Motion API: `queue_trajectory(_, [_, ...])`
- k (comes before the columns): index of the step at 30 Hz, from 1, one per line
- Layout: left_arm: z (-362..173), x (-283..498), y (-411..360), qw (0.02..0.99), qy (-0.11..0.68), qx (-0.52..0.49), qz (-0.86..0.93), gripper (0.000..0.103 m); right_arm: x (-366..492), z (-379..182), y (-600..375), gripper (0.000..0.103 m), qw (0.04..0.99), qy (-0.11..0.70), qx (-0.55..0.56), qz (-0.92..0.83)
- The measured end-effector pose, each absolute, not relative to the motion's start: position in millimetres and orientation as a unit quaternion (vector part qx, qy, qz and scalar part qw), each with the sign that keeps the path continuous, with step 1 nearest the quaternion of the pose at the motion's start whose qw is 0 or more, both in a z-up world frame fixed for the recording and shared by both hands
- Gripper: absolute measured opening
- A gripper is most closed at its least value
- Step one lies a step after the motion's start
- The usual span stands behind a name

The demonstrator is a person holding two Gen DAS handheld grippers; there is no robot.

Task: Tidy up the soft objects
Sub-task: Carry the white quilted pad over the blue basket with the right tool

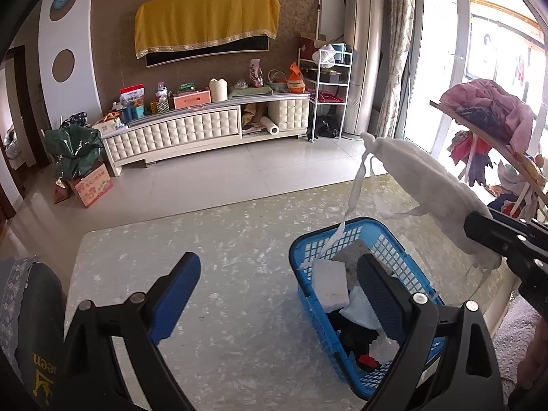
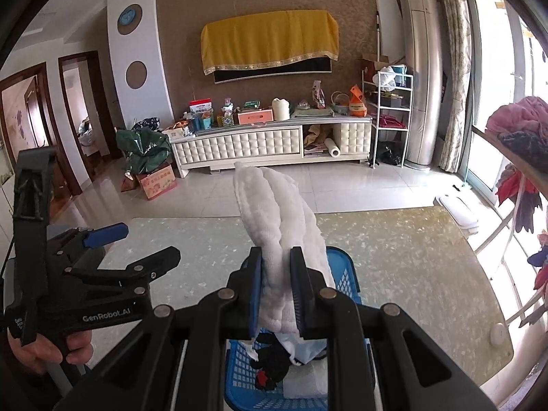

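Observation:
A blue plastic basket (image 1: 323,231) stands on the marble-patterned table (image 1: 205,257), with white folded pieces (image 1: 330,286) and a black and red item (image 1: 359,342) inside. My right gripper (image 2: 277,291) is shut on a white padded cloth (image 2: 274,212) and holds it above the basket (image 2: 346,284). In the left wrist view that cloth (image 1: 428,185) hangs at the right, its thin straps trailing down to the basket rim, with the right gripper (image 1: 479,229) clamped on its end. My left gripper (image 1: 279,287) is open and holds nothing, its right finger over the basket. It also shows as the left gripper (image 2: 137,245) at the left of the right wrist view.
A wooden rack (image 1: 479,130) piled with pink and dark clothes stands to the right of the table. A chair back (image 1: 27,308) is at the near left. Across the tiled floor stand a white TV cabinet (image 1: 178,133) and a cardboard box (image 1: 90,186).

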State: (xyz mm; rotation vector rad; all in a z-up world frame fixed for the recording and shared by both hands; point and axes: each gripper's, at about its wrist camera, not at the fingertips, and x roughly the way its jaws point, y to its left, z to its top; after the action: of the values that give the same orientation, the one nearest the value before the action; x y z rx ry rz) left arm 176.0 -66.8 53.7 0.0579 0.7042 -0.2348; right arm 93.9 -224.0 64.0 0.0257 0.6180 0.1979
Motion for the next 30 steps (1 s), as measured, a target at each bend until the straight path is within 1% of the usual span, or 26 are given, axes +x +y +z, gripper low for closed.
queue_trajectory(5, [44.0, 172.9, -75.0, 0.926, 0.356, 0.033, -0.122, 0.092, 89.1, 56.7, -233.7, 0.015, 0.946, 0.312, 0.029, 0.083])
queue_trajectory(11, [37.1, 170.5, -87.3, 0.921, 0.366, 0.039, -0.127, 0.092, 91.5, 37.8, -239.4, 0.015, 0.936, 0.340, 0.037, 0.080])
queue_trajectory(24, [24.1, 174.6, -107.9, 0.911, 0.385, 0.052, -0.135, 0.092, 85.9, 32.8, -259.1, 0.015, 0.928, 0.361, 0.057, 0.074])
queue_trajectory(30, [16.8, 179.4, -112.5, 0.904, 0.400, 0.053, -0.142, 0.092, 88.0, 17.0, -252.7, 0.015, 0.917, 0.386, 0.058, 0.078])
